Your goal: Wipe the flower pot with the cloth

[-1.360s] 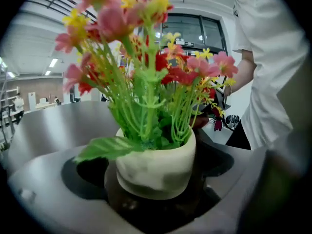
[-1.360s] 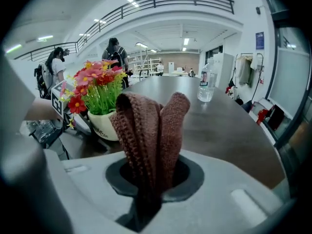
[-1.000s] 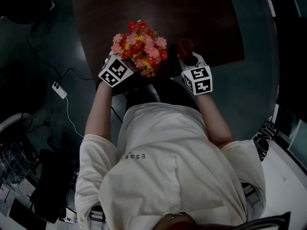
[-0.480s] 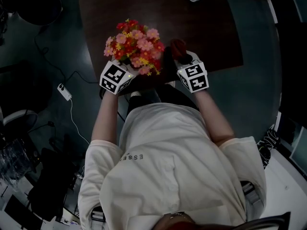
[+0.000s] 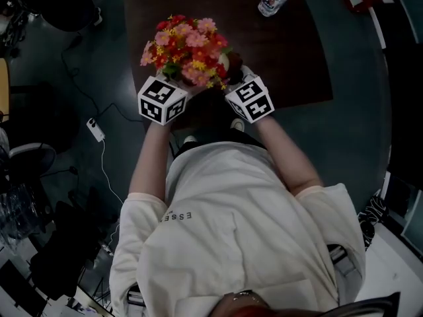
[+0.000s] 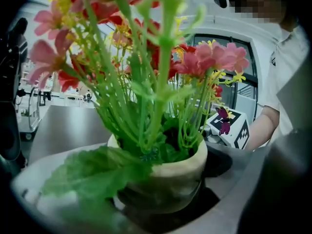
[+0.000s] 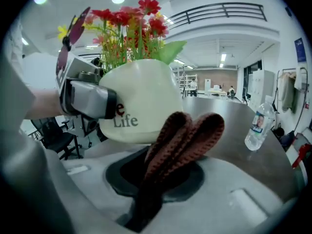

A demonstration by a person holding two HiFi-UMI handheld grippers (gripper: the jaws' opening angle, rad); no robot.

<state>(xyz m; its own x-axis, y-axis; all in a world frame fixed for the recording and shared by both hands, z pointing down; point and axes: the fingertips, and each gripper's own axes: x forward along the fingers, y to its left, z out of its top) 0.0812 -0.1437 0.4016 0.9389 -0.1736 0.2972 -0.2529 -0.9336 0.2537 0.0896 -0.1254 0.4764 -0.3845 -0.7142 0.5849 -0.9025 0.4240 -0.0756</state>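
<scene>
Now: flower pot [image 7: 141, 101] upright, pinched in left tool [image 5: 172, 90]; right tool [image 5: 236, 84] pinches cloth [image 7: 183, 140], fold upward.

**Flower pot held close, blooms filling the view**

The cream flower pot [image 6: 168, 172] sits right against the left gripper [image 6: 161, 201], its lower body clamped between the fingers. Green stems rise from it to pink, red and yellow flowers [image 6: 204, 57]. A broad green leaf [image 6: 92, 172] hangs blurred over the near rim. Just behind the pot on the right stand a purple butterfly [image 6: 223, 120] and the other gripper's marker cube [image 6: 234, 133], with a person's forearm [image 6: 263, 126] beyond. The grey counter [image 6: 63, 126] stretches away to the left.
</scene>
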